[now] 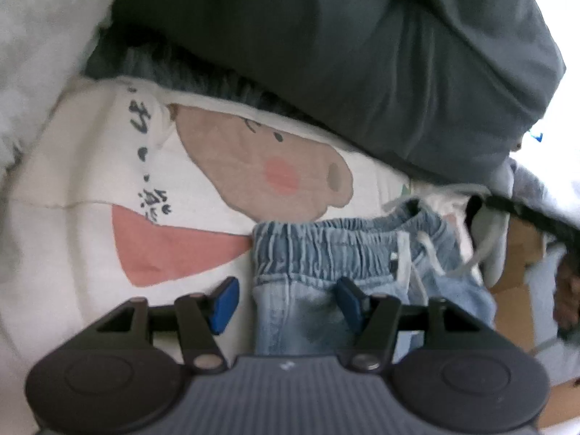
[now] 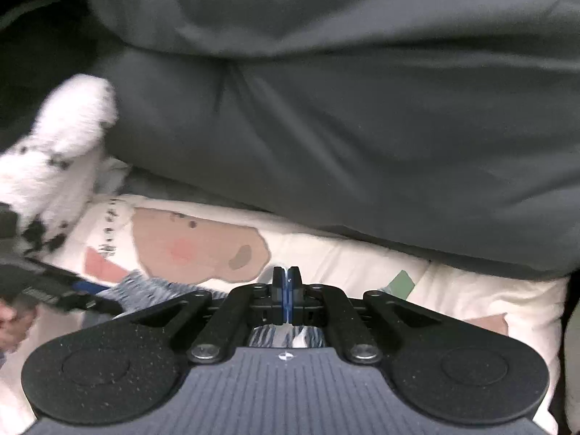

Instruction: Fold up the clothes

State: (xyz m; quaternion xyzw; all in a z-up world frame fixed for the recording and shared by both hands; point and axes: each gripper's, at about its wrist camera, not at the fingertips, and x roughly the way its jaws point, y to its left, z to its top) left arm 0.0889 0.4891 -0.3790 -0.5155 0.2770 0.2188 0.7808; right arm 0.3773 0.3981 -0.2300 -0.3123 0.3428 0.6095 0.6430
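Note:
Small light-blue denim trousers [image 1: 326, 253] with an elastic waistband and a white drawstring lie on a cream cloth printed with a cartoon bear [image 1: 261, 166]. My left gripper [image 1: 287, 303] stands open over the waistband; its right pad [image 1: 349, 302] is above the denim and its left pad [image 1: 224, 304] is off the trousers' edge. In the right wrist view my right gripper [image 2: 287, 297] is shut, pads together. Denim [image 2: 145, 290] shows beside and under its fingers; I cannot tell whether any fabric is pinched. The left gripper [image 2: 72, 291] shows at the left edge there.
A bulky dark grey duvet [image 1: 362, 72] lies behind the cream cloth [image 2: 362, 264]. A white fluffy item with black spots [image 2: 61, 152] sits at the left. Brown cardboard [image 1: 514, 282] and a hand [image 1: 569, 301] are at the right.

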